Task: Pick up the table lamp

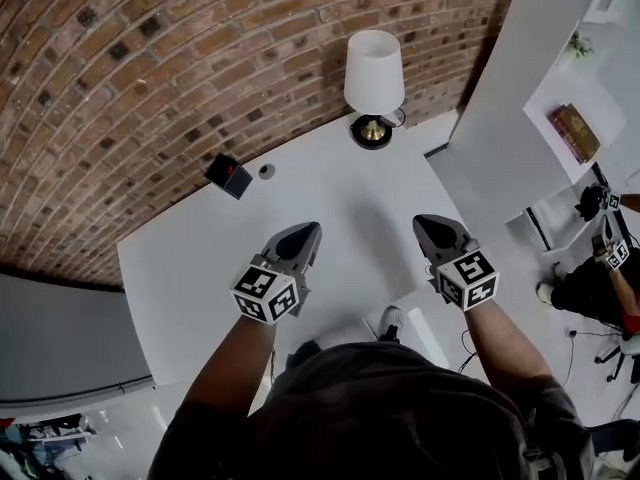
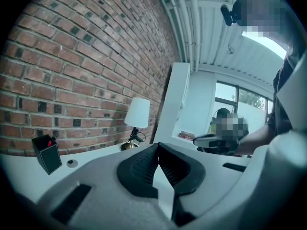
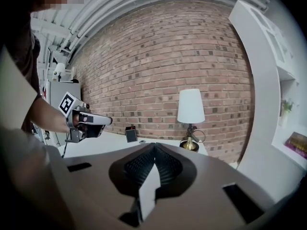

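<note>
Lamp upright, white shade, brass base, at far edge of tabletop against brick wall, left tongs and right tongs both closed, empty, side by side over near tabletop, well apart from lamp, black box left of lamp.

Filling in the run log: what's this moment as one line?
phase: pre-grasp | left gripper: shut, empty | right gripper: shut, empty | table lamp: upright on table, untouched
</note>
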Tool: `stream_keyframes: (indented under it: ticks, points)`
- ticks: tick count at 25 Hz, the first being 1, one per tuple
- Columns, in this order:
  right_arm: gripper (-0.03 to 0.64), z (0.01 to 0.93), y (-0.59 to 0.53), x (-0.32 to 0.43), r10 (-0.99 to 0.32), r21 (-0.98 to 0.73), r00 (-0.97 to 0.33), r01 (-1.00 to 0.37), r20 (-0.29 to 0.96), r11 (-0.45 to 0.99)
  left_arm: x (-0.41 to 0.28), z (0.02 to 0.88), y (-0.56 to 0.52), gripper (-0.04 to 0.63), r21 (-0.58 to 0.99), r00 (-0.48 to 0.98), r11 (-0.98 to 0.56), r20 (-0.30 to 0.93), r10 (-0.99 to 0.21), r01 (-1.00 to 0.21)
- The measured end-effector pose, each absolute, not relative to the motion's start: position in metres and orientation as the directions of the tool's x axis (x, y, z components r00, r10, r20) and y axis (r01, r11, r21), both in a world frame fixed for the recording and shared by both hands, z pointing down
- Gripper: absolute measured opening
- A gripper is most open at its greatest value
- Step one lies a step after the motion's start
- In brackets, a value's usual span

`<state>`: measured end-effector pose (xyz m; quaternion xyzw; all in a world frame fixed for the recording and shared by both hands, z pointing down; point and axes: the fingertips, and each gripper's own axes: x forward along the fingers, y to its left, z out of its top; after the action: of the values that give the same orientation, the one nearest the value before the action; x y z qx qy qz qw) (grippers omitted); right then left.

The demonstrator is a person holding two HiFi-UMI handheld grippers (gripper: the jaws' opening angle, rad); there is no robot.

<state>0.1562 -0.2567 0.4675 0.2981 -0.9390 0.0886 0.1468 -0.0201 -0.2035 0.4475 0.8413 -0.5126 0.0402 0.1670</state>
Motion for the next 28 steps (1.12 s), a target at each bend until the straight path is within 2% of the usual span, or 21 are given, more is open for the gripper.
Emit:
stream_keyframes:
  ticks: [10, 17, 18, 20, 22, 28]
  points:
    - [-0.006, 0.502, -0.294, 0.106, -0.636, -0.071, -0.702, -0.688, 0.32, 0.723, -0.059, 0.482, -0.243, 0.005, 0.192, 0.572, -0.539, 0.237, -0.785, -0.82]
    - [-0.005, 0.52, -0.311, 0.098, -0.662, -0.08, -0.681, -0.713, 0.312, 0.696, -0.069, 0.499, -0.264, 0.005, 0.221, 0.582, -0.54, 0.231, -0.78, -0.812]
    - [0.023, 0.524, -0.314, 0.098, -0.66, -0.088, -0.683, -0.713, 0.313, 0.696, -0.068, 0.501, -0.265, 0.005, 0.223, 0.581, -0.539, 0.231, -0.78, -0.812]
    - [0.126, 0.532, -0.32, 0.096, -0.653, -0.095, -0.684, -0.71, 0.323, 0.697, -0.067, 0.508, -0.266, 0.005, 0.231, 0.582, -0.537, 0.23, -0.78, -0.811]
    - [0.17, 0.537, -0.328, 0.092, -0.653, -0.082, -0.681, -0.71, 0.331, 0.699, -0.067, 0.515, -0.271, 0.005, 0.237, 0.582, -0.535, 0.228, -0.781, -0.811]
    - [0.183, 0.555, -0.364, 0.082, -0.664, -0.04, -0.669, -0.714, 0.334, 0.699, -0.07, 0.544, -0.295, 0.005, 0.236, 0.57, -0.523, 0.235, -0.788, -0.819]
